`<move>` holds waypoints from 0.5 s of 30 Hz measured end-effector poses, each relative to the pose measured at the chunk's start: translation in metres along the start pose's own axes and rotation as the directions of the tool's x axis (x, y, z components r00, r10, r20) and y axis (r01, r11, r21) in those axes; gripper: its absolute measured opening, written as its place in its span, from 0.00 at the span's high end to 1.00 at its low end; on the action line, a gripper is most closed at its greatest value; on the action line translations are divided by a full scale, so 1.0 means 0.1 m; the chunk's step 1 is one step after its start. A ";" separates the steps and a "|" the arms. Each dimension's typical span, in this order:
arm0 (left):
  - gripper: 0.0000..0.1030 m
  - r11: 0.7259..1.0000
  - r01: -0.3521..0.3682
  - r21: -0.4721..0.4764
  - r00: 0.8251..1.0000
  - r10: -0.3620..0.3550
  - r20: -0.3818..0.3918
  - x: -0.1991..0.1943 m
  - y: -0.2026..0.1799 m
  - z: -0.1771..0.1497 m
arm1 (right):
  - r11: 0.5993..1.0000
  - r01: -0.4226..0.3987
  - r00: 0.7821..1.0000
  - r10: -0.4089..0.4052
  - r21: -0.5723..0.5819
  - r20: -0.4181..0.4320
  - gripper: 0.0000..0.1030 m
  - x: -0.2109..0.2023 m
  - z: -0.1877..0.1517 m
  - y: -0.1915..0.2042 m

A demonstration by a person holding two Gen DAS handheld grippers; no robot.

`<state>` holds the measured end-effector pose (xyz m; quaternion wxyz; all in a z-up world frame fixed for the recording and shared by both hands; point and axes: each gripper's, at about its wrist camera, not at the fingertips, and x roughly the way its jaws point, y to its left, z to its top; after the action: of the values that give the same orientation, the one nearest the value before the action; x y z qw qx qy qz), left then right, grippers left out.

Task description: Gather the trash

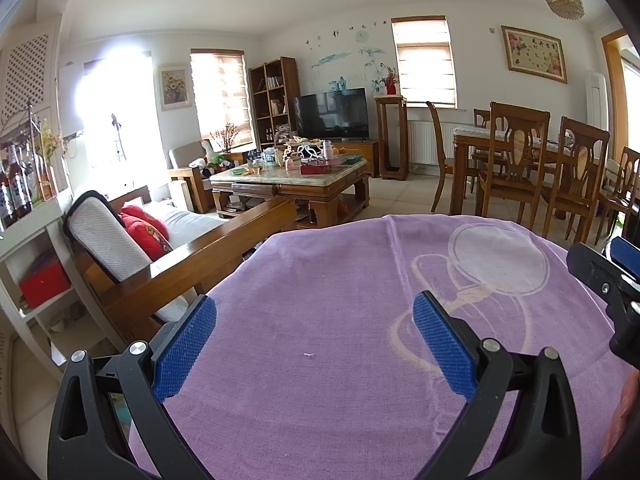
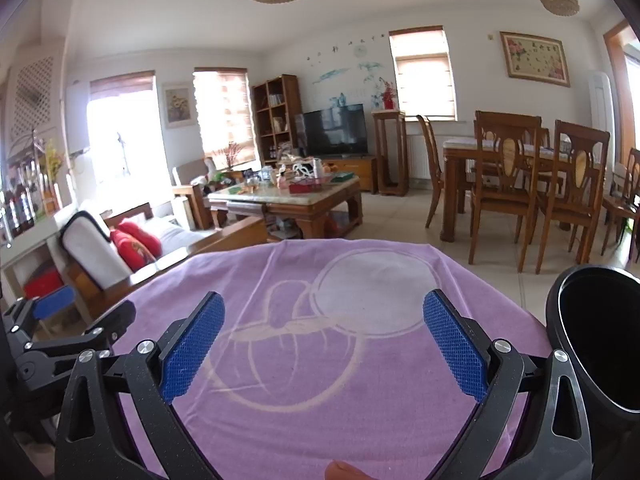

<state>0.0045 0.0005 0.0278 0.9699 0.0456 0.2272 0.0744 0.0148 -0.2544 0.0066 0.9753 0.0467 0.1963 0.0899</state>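
Speck (image 1: 308,355) of white trash lay on purple cloth (image 1: 320,280) between left gripper (image 1: 314,316) fingers | both grippers spread, empty | bin (image 2: 596,340) stood right of right gripper (image 2: 324,320).

**Both grippers spread wide, side by side**

The left gripper (image 1: 314,344) is held level, its two blue-padded fingers (image 1: 185,346) spread wide apart with nothing between them. The right gripper (image 2: 324,346) sits just beside it at about the same height, its fingers (image 2: 456,346) equally wide and holding nothing. Each gripper shows at the edge of the other's view, both pointing the same way.
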 end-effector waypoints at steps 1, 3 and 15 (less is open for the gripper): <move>0.05 1.000 0.000 0.000 1.000 0.000 0.000 0.00 0.00 0.00 | 1.000 0.001 1.000 -0.001 0.000 0.000 0.05 0.00 0.00 0.00; 0.05 1.000 0.000 0.001 1.000 0.000 0.000 0.00 0.00 0.00 | 1.000 0.000 1.000 0.000 0.000 0.000 0.05 0.00 0.00 0.00; 0.05 1.000 0.002 0.001 1.000 -0.002 0.000 -0.01 -0.02 0.00 | 1.000 0.004 1.000 -0.004 -0.002 -0.005 0.05 0.00 0.00 0.00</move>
<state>0.0037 -0.0014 0.0282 0.9700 0.0457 0.2274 0.0735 0.0150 -0.2545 0.0063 0.9751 0.0453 0.1986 0.0882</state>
